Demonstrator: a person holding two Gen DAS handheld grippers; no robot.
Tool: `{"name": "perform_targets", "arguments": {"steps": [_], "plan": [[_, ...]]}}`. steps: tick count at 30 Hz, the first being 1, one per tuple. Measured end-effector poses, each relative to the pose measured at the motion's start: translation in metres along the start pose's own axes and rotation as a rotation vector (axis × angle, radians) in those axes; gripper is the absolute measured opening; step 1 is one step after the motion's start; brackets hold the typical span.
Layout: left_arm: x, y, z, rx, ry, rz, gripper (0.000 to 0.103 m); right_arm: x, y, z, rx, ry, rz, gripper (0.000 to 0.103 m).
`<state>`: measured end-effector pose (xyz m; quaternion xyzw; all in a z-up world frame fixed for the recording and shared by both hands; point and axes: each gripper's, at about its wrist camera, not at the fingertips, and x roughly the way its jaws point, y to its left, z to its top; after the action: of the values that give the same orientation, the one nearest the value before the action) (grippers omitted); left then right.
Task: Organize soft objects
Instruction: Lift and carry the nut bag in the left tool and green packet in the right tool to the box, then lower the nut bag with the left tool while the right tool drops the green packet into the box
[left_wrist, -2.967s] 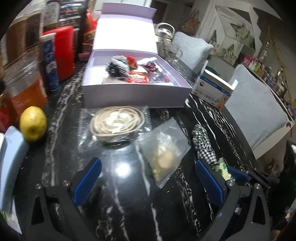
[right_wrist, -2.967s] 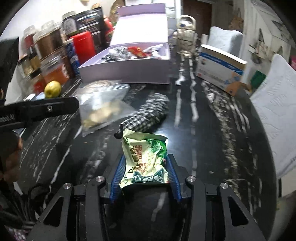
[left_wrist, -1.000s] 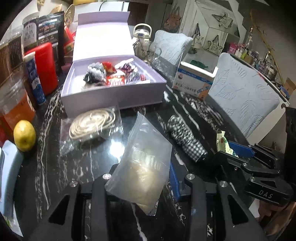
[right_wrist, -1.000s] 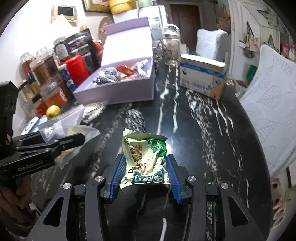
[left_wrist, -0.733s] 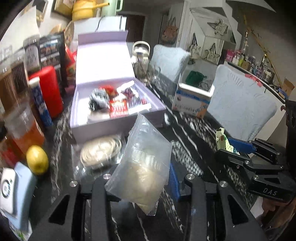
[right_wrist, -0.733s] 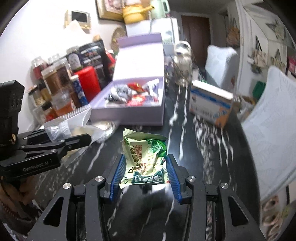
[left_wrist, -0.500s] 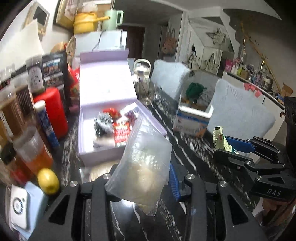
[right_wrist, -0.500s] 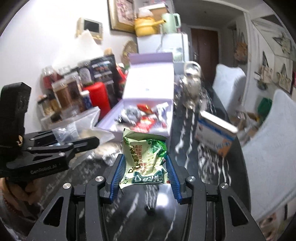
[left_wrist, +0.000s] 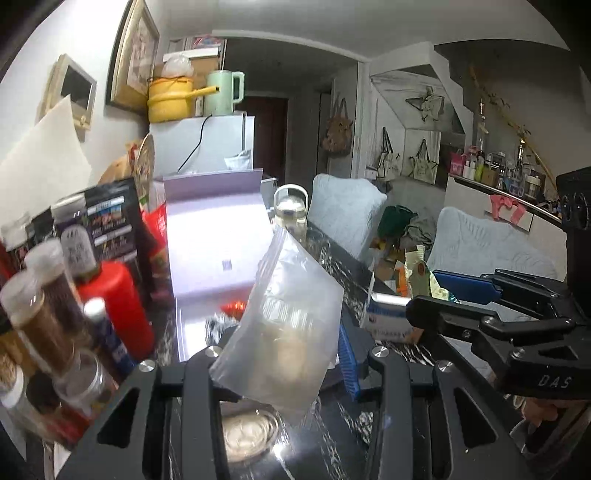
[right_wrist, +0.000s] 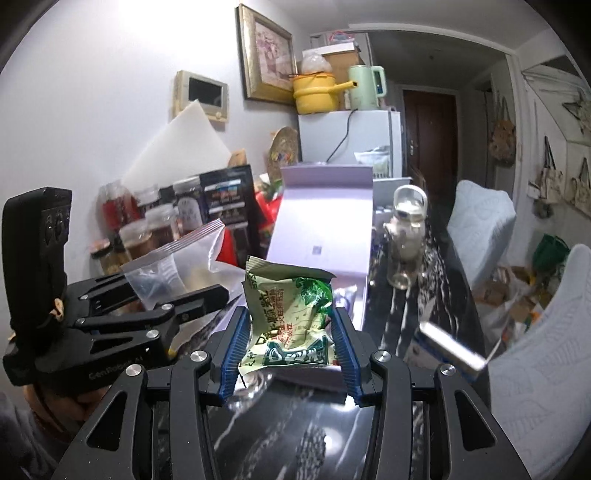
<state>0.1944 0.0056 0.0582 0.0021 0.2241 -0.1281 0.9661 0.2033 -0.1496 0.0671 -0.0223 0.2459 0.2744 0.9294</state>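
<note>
My left gripper (left_wrist: 284, 350) is shut on a clear zip bag (left_wrist: 284, 325) with pale contents and holds it up in the air. My right gripper (right_wrist: 290, 347) is shut on a green and cream snack packet (right_wrist: 290, 317), also raised. The open lilac box (left_wrist: 218, 258) stands ahead, its lid upright; the box also shows in the right wrist view (right_wrist: 321, 229). The bags hide most of the box's inside. The right gripper and packet (left_wrist: 421, 273) show at the right of the left wrist view. The left gripper and zip bag (right_wrist: 177, 262) show at the left of the right wrist view.
Jars and a red canister (left_wrist: 118, 306) crowd the left of the black marble table (right_wrist: 295, 424). A bagged coil of cord (left_wrist: 247, 435) lies below the left gripper. A glass jug (right_wrist: 406, 243), a blue and white carton (left_wrist: 388, 317) and padded chairs (right_wrist: 480, 229) are on the right.
Both grippers have risen and tilted up with their bags, so the views now look over the box toward the room. The table top has dropped out of most of the view.
</note>
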Motion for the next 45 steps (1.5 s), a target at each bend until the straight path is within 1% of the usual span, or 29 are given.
{"name": "perform_targets", "arguments": {"steps": [3,8,11,15,19,21,25,28,33,37,40,45], "plan": [[0.007,0.005,0.014,0.015,-0.030,0.019,0.039,0.004,-0.004,0.012,0.002,-0.022,0.000,0.045],[0.020,0.013,0.030,0.017,-0.057,0.025,0.039,0.015,-0.011,0.035,0.005,-0.064,-0.008,0.045],[0.033,0.018,0.038,0.025,-0.060,0.036,0.039,0.026,-0.018,0.045,0.025,-0.081,-0.004,0.045],[0.055,0.029,0.042,0.026,-0.045,0.050,0.039,0.050,-0.028,0.054,0.061,-0.079,-0.005,0.045],[0.071,0.037,0.041,0.031,-0.028,0.078,0.039,0.078,-0.035,0.062,0.065,-0.053,0.000,0.045],[0.081,0.042,0.039,0.029,-0.011,0.106,0.039,0.087,-0.036,0.063,0.057,-0.048,-0.001,0.045],[0.102,0.056,0.035,0.007,0.038,0.134,0.039,0.108,-0.041,0.064,0.053,-0.018,0.006,0.045],[0.116,0.065,0.031,-0.009,0.076,0.158,0.039,0.126,-0.043,0.058,0.048,0.027,0.007,0.045],[0.135,0.073,0.023,-0.025,0.131,0.169,0.039,0.151,-0.052,0.047,0.062,0.108,-0.003,0.045],[0.146,0.077,0.019,-0.031,0.169,0.184,0.039,0.163,-0.059,0.041,0.078,0.144,-0.016,0.045],[0.147,0.079,0.018,-0.033,0.173,0.189,0.039,0.171,-0.064,0.037,0.086,0.170,-0.026,0.045],[0.160,0.078,0.011,-0.025,0.211,0.195,0.039,0.185,-0.066,0.030,0.101,0.208,-0.020,0.045]]}}
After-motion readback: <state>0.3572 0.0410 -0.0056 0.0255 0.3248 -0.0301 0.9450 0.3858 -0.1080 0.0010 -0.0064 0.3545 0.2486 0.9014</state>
